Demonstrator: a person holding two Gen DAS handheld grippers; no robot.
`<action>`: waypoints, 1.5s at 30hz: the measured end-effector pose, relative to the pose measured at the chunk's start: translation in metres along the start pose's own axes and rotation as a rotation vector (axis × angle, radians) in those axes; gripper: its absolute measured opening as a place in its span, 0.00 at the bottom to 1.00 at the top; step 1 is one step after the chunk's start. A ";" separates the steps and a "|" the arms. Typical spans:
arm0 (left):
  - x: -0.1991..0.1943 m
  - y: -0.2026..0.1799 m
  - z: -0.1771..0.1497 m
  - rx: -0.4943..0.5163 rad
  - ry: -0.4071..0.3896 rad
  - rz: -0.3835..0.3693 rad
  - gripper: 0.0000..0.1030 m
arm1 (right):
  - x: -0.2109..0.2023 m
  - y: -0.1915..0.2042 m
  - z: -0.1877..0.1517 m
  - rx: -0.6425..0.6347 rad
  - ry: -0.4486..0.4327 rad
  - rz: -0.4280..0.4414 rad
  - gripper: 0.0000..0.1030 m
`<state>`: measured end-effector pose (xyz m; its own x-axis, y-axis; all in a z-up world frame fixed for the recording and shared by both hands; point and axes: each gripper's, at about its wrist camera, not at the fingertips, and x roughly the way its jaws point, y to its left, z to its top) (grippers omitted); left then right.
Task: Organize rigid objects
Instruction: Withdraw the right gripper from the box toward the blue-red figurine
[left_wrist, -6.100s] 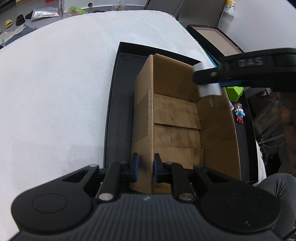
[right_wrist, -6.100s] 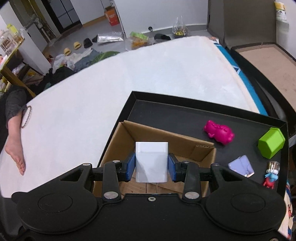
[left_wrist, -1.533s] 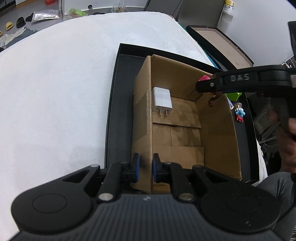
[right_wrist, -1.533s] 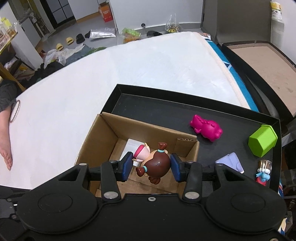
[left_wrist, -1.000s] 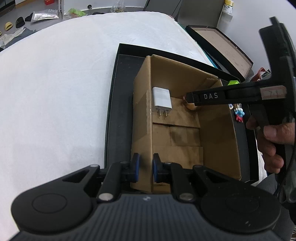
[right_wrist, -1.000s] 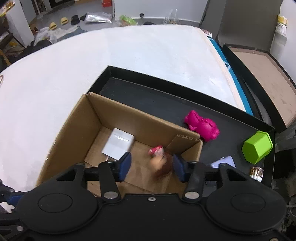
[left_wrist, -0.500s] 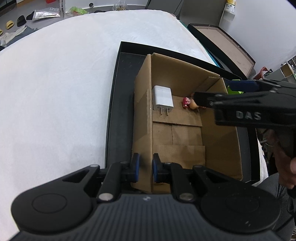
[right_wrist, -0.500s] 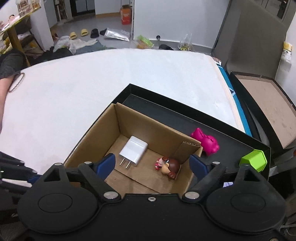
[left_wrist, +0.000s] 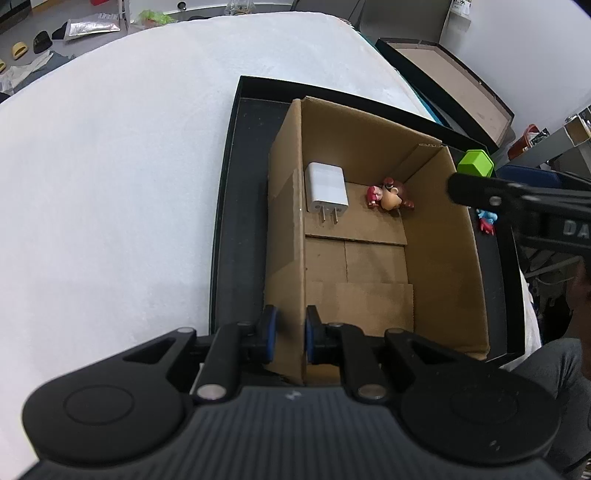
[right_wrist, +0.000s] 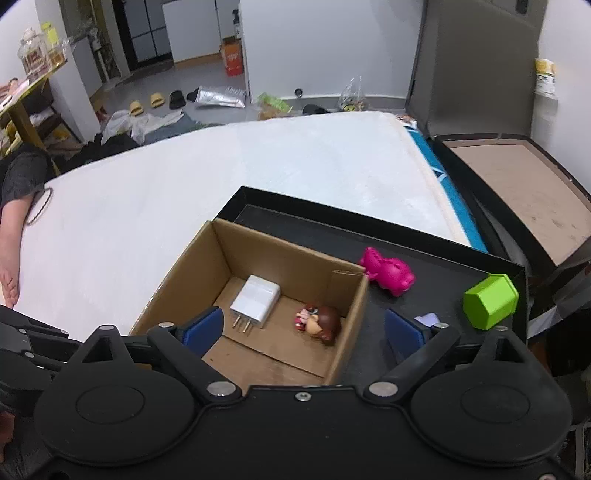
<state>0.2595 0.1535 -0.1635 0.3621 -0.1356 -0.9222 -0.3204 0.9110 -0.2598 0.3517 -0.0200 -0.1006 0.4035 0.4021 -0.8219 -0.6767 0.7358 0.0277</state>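
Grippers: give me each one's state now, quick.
Left gripper: shut on the cardboard box wall.
Right gripper: open, fingers just spread wide, holding nothing.

Cardboard box (right_wrist: 177, 273) sits in tray (right_wrist: 436, 254), tray on surface (right_wrist: 184, 199). Inside box: charger (right_wrist: 255, 301) lying flat by the far wall, prongs toward the camera; figurine (right_wrist: 321, 319) just right of it, in the far right corner. Outside box, on tray, to the right: pig toy (right_wrist: 388, 271), hexagonal block (right_wrist: 489, 301), small figure (left_wrist: 487, 218).

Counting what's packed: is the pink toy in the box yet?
No, the pink toy lies on the black tray beside the box.
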 end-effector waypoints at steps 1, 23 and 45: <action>0.000 0.000 0.000 -0.001 0.000 0.004 0.13 | -0.002 -0.003 -0.002 0.003 -0.008 0.000 0.93; 0.003 -0.005 0.000 0.006 0.014 0.043 0.12 | -0.020 -0.084 -0.045 0.192 -0.055 -0.035 0.93; 0.008 -0.008 0.002 0.013 0.030 0.066 0.13 | 0.014 -0.176 -0.086 0.447 0.026 -0.182 0.71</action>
<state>0.2666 0.1456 -0.1682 0.3142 -0.0863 -0.9454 -0.3313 0.9233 -0.1944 0.4236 -0.1906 -0.1655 0.4713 0.2354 -0.8500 -0.2632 0.9574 0.1192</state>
